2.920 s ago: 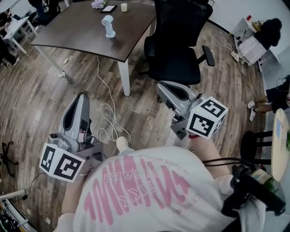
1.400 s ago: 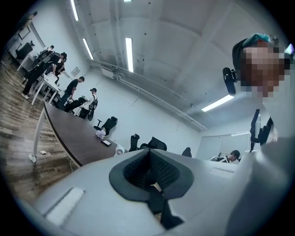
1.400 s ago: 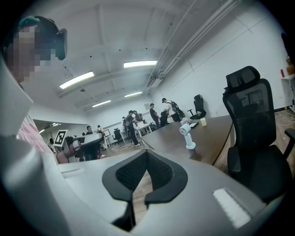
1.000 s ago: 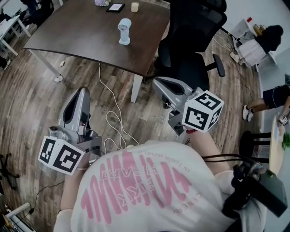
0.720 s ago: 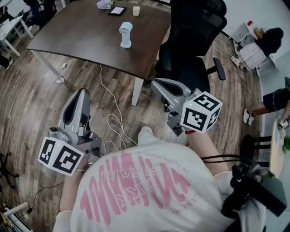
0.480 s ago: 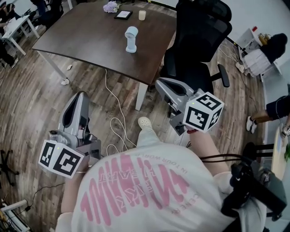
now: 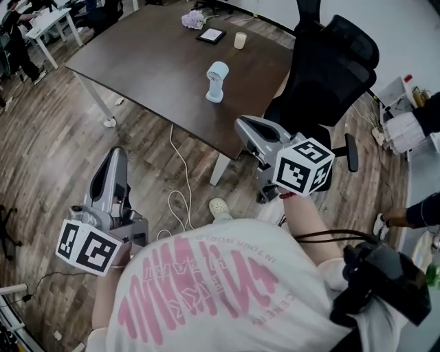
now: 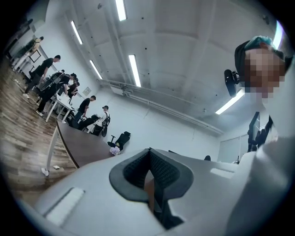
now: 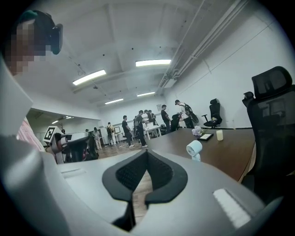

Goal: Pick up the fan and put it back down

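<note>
Fan (image 7: 217, 81) on far table (image 7: 137, 62) stands nearer than a second ago; left gripper (image 7: 118, 154) and right gripper (image 7: 242, 128), both closed and empty, are well short; pickup pending.

Dark brown table (image 7: 141, 65) on white legs, standing on a wood-plank floor (image 7: 48, 158). On its top, a pale fan (image 7: 217, 81) stands upright. Nearer the far edge are a framed tablet (image 7: 211, 35), a cream cup (image 7: 240, 40) and purple flowers (image 7: 193, 19). A white cable (image 7: 183, 172) lies on the floor.

White T-shirt (image 7: 206, 289), pink lettering; left gripper (image 7: 115, 158), right gripper (image 7: 243, 127) grey, black-white marker cubes (image 7: 86, 246)
</note>
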`<action>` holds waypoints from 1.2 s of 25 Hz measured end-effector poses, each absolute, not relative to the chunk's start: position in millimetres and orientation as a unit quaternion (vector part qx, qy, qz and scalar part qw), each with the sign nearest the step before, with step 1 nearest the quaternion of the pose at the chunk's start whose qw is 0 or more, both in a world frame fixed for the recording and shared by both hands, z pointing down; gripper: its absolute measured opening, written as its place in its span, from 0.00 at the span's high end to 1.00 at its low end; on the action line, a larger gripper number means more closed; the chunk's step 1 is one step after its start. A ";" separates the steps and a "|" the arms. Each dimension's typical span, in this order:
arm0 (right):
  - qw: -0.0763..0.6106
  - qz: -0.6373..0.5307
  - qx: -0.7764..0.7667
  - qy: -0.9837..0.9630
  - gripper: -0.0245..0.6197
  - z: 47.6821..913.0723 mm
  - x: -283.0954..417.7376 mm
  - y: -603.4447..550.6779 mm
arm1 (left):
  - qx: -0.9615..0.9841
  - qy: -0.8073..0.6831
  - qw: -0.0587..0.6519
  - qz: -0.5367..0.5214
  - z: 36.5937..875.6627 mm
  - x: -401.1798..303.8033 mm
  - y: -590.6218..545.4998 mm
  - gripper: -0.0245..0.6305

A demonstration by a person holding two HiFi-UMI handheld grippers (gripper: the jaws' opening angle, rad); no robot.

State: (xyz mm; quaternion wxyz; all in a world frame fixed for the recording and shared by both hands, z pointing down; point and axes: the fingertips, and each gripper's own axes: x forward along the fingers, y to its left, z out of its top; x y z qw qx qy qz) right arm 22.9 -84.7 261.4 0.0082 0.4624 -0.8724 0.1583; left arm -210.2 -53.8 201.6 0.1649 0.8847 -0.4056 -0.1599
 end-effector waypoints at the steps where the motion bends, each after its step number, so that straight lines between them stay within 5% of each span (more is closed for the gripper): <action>1: 0.009 0.160 0.458 -0.874 0.95 262.5 26.0 -94.5 | 0.881 -0.413 0.165 -0.161 200.6 -209.3 -59.6 0.93; 30: 0.067 0.206 0.366 -0.905 0.90 374.0 100.6 -334.3 | 0.790 -0.572 0.181 -0.125 248.5 -159.1 -206.7 0.93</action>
